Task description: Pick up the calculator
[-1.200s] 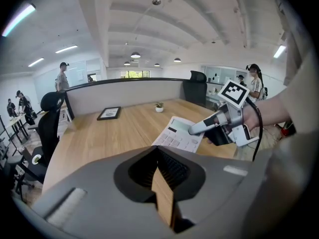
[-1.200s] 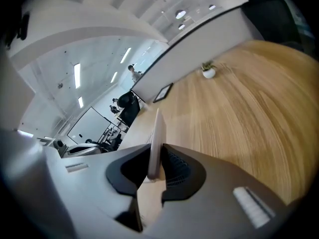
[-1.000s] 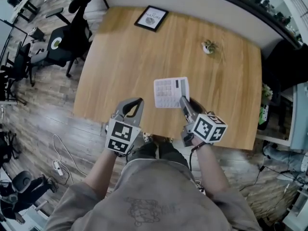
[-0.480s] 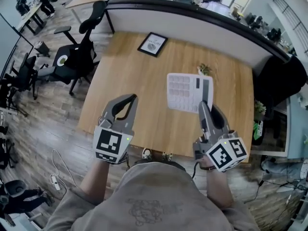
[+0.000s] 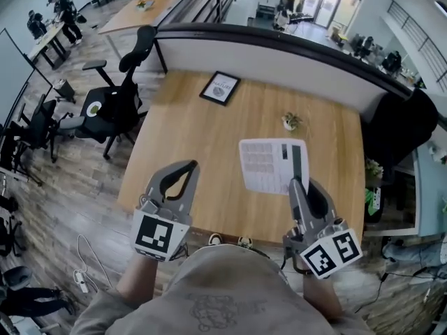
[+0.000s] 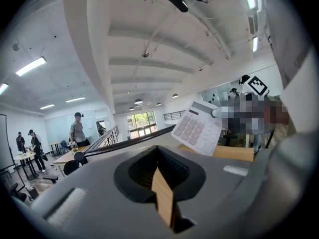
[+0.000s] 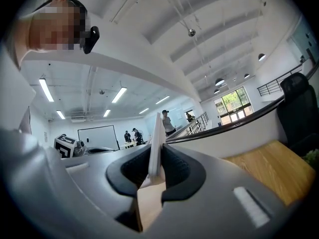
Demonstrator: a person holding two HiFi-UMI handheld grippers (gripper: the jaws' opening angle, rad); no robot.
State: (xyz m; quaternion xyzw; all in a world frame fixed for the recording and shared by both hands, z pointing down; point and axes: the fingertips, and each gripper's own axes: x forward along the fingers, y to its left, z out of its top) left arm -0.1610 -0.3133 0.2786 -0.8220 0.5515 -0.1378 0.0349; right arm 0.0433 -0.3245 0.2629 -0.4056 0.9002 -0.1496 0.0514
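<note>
The right claw [image 5: 299, 185] is clamped on the calculator [image 5: 269, 162]. In the right gripper view the calculator [image 7: 157, 143] stands edge-on between the two jaws of the right claw [image 7: 155, 176], with the pads pressed against both of its faces. From the head view, the grip is on the calculator's near edge, toward the corner below its dark display strip. The rest of the white body reaches away from the claw, keys facing up, held in the air above the wooden table [image 5: 195, 131].

The left claw [image 5: 189, 167] is closed on nothing. In the left gripper view the jaws of the left claw [image 6: 159, 171] meet at the tips with no object between them. It is level with the right claw and well apart from it, to that claw's left. From there the calculator [image 6: 197, 131] shows up and to the right, key side toward the camera.

Beyond both claws, a framed picture [image 5: 222, 88] lies on the table's far part, ahead of the left claw. A small potted plant [image 5: 290, 121] sits just past the calculator's far edge. A black office chair [image 5: 115, 100] stands on the floor to the left of the left claw.
</note>
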